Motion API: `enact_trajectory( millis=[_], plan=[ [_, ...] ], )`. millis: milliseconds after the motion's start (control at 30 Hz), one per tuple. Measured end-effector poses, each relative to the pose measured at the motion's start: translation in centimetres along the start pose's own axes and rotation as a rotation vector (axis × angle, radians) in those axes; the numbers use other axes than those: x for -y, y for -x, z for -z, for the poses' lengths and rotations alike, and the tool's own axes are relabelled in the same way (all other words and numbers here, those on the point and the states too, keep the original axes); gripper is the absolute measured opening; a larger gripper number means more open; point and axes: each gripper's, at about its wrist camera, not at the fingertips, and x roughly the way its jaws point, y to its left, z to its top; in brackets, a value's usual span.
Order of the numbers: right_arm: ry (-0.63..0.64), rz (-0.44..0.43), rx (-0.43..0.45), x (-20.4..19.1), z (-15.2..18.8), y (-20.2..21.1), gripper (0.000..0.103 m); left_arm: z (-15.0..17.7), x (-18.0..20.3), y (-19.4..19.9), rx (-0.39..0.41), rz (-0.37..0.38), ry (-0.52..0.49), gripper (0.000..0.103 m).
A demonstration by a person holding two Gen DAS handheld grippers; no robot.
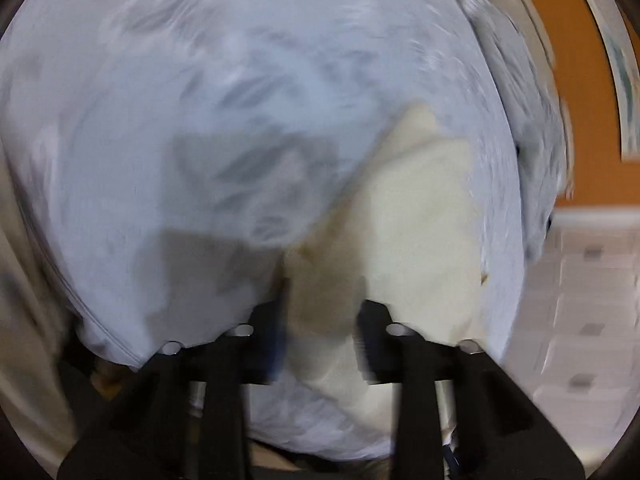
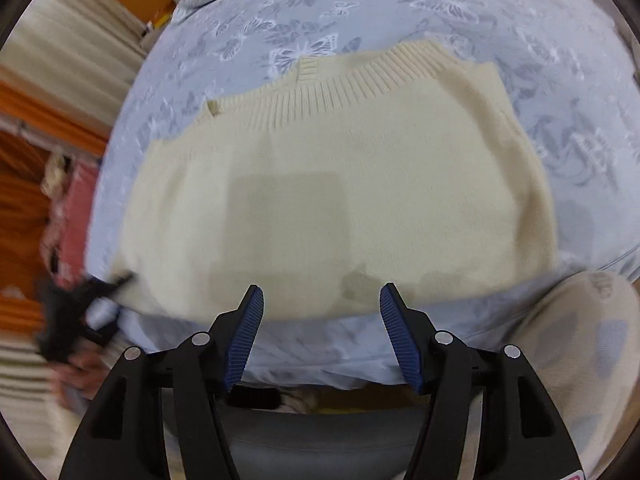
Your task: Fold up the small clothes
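A cream knitted sweater is seen spread flat on a bed covered by a pale blue butterfly-print bedsheet, with its ribbed band turned toward the far side and its long axis running left to right across the right wrist view. The right gripper is held above the sweater's near edge, angled steeply down, its blue-padded jaws standing well apart with nothing between them; the near hem lies just ahead of and below the fingertips. The left gripper is seen blurred at the sweater's near left corner, touching or almost touching the knit there. In the blurred left wrist view, the left gripper's jaws are parted only a little, and cream fabric fills the gap between them; whether the pads are actually pressing on that fabric cannot be told. The next fold is judged to turn on the near edge: it lies closest to both grippers, the left one being already at its corner, while the right one is set nearer the middle of the hem and would probably have to be shifted toward the right corner before closing. No container is shown.
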Motion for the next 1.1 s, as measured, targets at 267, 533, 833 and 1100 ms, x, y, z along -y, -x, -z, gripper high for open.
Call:
enact_trajectory(
  millis=[267,533,833,1100],
  plan=[
    [-0.068,-0.068,0.156,4.8,-1.4,4.3,0.061,11.5,22.5,7.2,0.139,0.111,-0.735,0.021],
    [-0.168,-0.067,0.171,11.9,-1.5,5.3,0.065,26.1,25.9,-5.7,-0.128,-0.131,-1.094,0.043],
    [-0.089,-0.26,0.035,6.9,-4.6,0.7,0.083,22.2,17.1,-1.8,0.088,-0.317,-1.12,0.095],
    [-0.064,-0.271,-0.066,1.5,-6.8,-4.1,0.022,19.4,15.5,-5.5,0.025,-0.334,-0.995,0.088]
  ],
)
